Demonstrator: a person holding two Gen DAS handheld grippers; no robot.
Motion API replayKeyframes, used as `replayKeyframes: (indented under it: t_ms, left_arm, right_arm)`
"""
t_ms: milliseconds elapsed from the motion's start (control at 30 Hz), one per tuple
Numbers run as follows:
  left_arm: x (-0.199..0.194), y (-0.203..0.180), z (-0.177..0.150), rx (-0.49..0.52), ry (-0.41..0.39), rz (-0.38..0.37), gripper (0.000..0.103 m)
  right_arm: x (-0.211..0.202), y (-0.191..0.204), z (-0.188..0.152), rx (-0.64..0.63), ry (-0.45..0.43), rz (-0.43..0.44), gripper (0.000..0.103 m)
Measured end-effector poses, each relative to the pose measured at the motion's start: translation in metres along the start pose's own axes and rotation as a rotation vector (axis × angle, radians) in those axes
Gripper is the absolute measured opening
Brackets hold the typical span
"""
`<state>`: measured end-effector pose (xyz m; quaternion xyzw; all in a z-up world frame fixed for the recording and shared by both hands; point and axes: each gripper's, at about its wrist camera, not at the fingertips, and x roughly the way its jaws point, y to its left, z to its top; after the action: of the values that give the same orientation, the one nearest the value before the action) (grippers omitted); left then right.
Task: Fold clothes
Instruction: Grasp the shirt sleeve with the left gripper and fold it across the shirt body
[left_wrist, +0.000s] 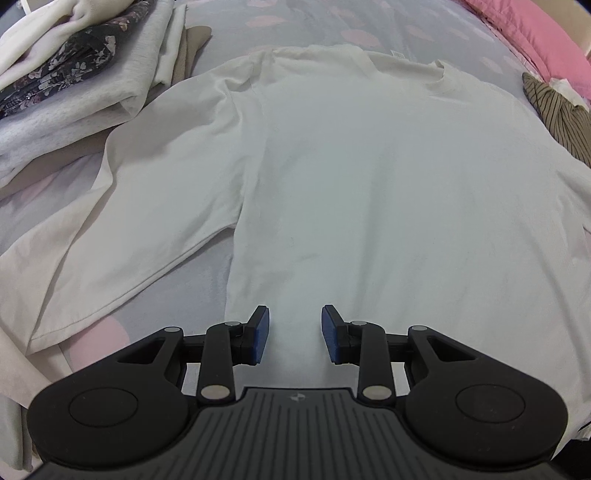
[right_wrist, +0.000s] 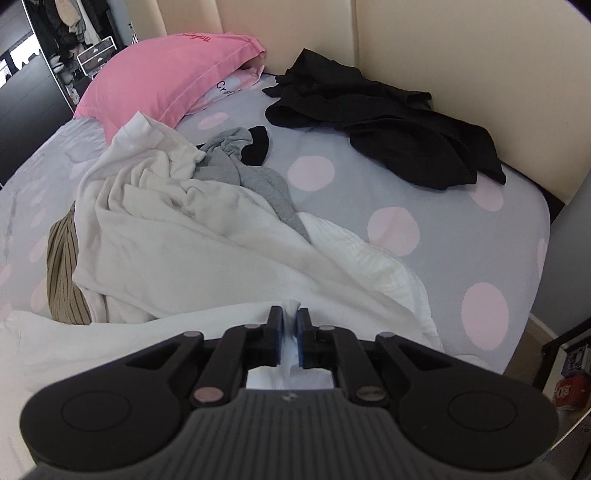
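Bed: a grey sheet (right_wrist: 369, 177) with pale pink dots covers the mattress, with a cream padded headboard (right_wrist: 443, 55) behind it.
Pillow: a pink pillow (right_wrist: 173, 74) lies at the head of the bed, left in the right wrist view.
White T-shirt: the white T-shirt (left_wrist: 369, 166) lies spread flat on the sheet, collar at the far end, one sleeve spread out to the left.
Left gripper: the left gripper (left_wrist: 295, 334) hangs over the near hem of the shirt body, jaws partly apart with nothing between the blue pads (left_wrist: 261, 332).
Right gripper: the right gripper (right_wrist: 291, 332) has its jaws nearly together with a fold of white cloth (right_wrist: 291, 308) pinched between the pads; which garment the fold belongs to cannot be told.
Folded stack: a stack of folded clothes (left_wrist: 74, 85), grey, cream and dark floral, sits just left of the shirt's shoulder.
Unfolded pile: a crumpled cream garment (right_wrist: 177, 236) lies ahead of the right gripper, with a grey garment (right_wrist: 251, 173) on top and a brown striped garment (right_wrist: 61, 266) beside it.
Black garment: a black garment (right_wrist: 399, 129) lies loose near the headboard, well apart from the pile.
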<state>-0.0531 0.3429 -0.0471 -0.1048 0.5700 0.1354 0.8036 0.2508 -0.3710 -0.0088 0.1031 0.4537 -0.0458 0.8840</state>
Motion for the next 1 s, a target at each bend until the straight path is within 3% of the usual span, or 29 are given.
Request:
replayKeyframes:
  t_ms: [67, 233, 433, 700, 867, 1000]
  left_arm:
    - [-0.001, 0.0, 0.0, 0.0, -0.005, 0.001, 0.029]
    - [-0.015, 0.014, -0.002, -0.049, -0.059, -0.026, 0.029]
    - [-0.036, 0.062, -0.021, -0.116, -0.116, 0.02, 0.029]
    - [-0.062, 0.143, -0.059, -0.31, -0.161, 0.106, 0.029]
    - [-0.058, 0.161, -0.08, -0.347, -0.126, 0.134, 0.04]
    - [-0.044, 0.164, -0.093, -0.393, -0.066, 0.205, 0.041]
  right_arm:
    - [-0.008, 0.001, -0.001, -0.005, -0.026, -0.013, 0.034]
    - [-0.032, 0.023, -0.007, -0.042, -0.068, 0.025, 0.039]
    - [-0.051, 0.098, -0.027, -0.131, -0.05, 0.21, 0.062]
    - [-0.051, 0.223, -0.092, -0.233, 0.091, 0.478, 0.064]
    - [-0.036, 0.278, -0.133, -0.329, 0.252, 0.535, 0.064]
    - [-0.035, 0.302, -0.145, -0.385, 0.276, 0.541, 0.064]
